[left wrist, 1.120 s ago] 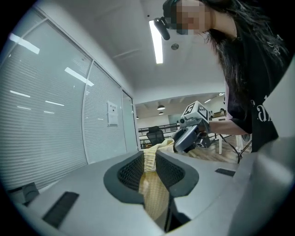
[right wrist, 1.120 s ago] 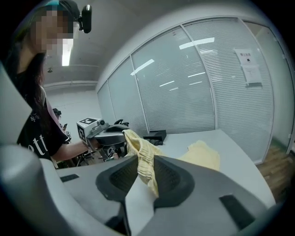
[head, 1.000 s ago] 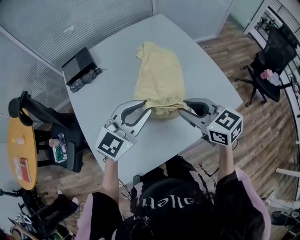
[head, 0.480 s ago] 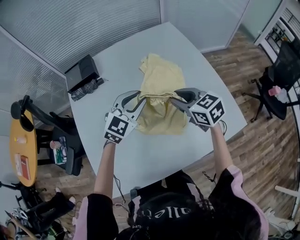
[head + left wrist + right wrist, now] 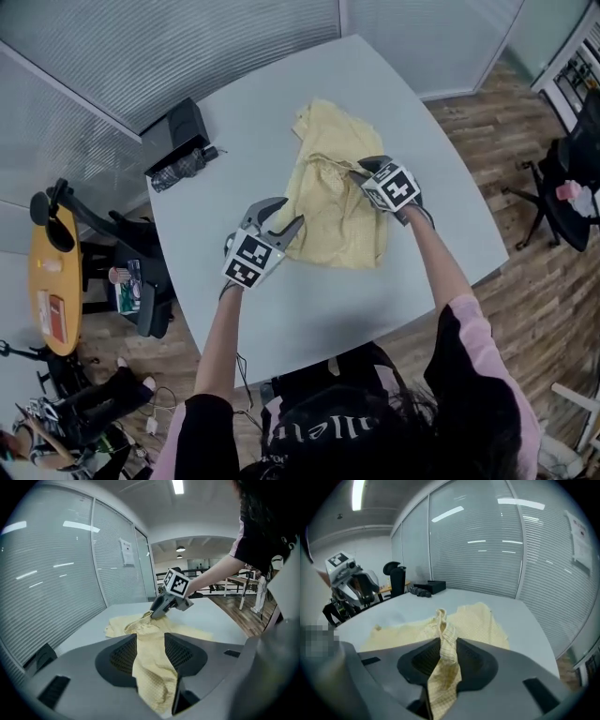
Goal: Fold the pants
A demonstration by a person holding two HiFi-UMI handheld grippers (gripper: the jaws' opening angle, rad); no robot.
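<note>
Pale yellow pants (image 5: 337,202) lie doubled over on the grey table (image 5: 281,309). My left gripper (image 5: 289,217) is at their left edge. Its jaws have just been opening and now stand wide, with a strip of the cloth (image 5: 154,677) still lying loose between them. My right gripper (image 5: 361,169) is low over the far part of the pants, shut on a bunched fold (image 5: 447,639) that rises from the flat cloth (image 5: 478,618). The left gripper view shows the right gripper (image 5: 152,613) pinching that fold just above the table.
A black box (image 5: 178,131) and a dark bundle (image 5: 183,167) sit at the table's far left corner. Beyond the table stand a glass wall with blinds, a yellow round table (image 5: 52,281) and black office chairs (image 5: 572,178).
Both grippers carried the lifted end of the pants away from the person and down onto the far part. The left jaws have spread apart; the right ones still pinch the cloth.
</note>
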